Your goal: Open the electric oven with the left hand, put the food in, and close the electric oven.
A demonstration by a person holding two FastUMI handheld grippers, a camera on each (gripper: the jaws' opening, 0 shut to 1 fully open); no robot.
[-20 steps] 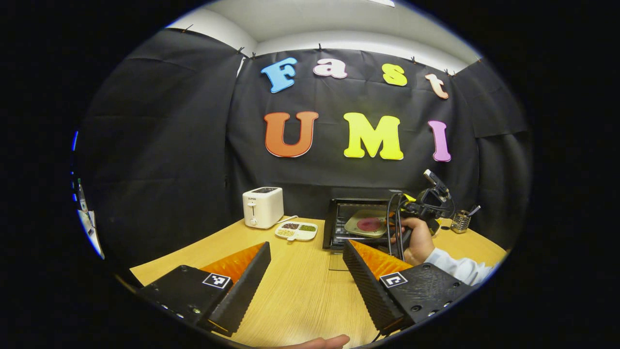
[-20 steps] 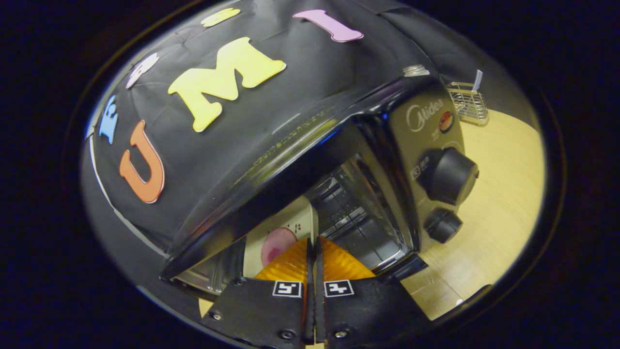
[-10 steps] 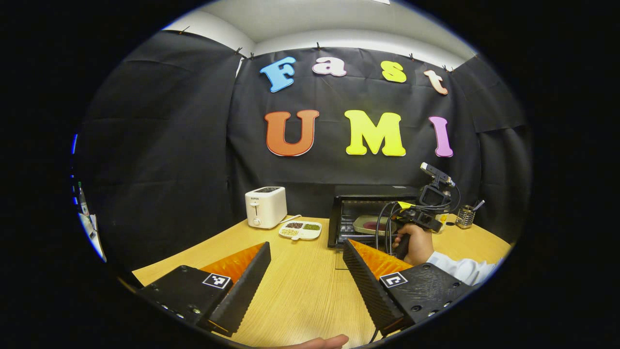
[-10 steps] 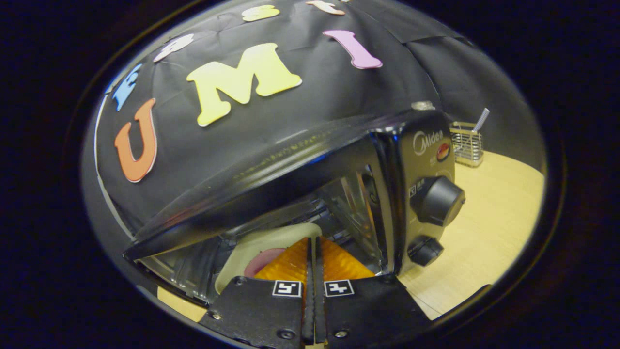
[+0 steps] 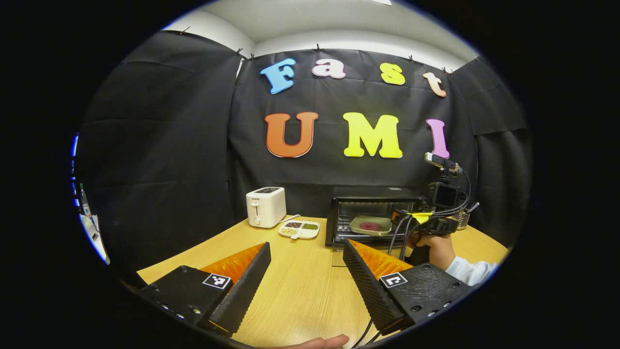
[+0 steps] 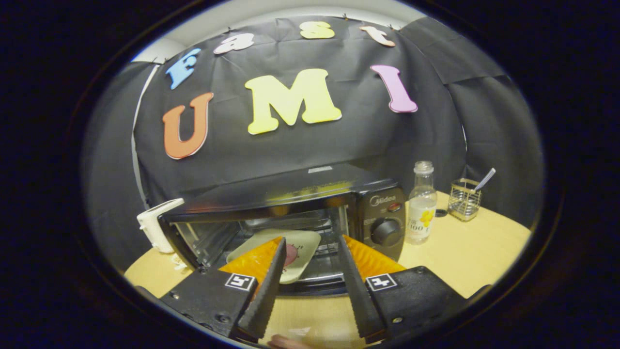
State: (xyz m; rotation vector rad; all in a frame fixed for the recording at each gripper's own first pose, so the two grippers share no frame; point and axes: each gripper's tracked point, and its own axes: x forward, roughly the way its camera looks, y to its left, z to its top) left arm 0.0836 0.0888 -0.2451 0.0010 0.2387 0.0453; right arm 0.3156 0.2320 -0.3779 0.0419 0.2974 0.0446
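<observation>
Oven [image 6: 290, 213]: door down, plate [image 6: 290, 252] of food inside. Door likely stiff, hinged; lift by front edge. Both grippers' jaws spread, empty.

Left gripper view faces the oven [image 5: 370, 213] from afar; right gripper view, close.

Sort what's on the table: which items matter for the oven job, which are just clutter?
Job items:
electric oven, door open
plate of food on the rack inside
left hand-held gripper, open, back from the oven
right hand-held gripper, open, at the oven mouth

Lying about:
toaster
divided snack tray
bottle
wire holder
</observation>
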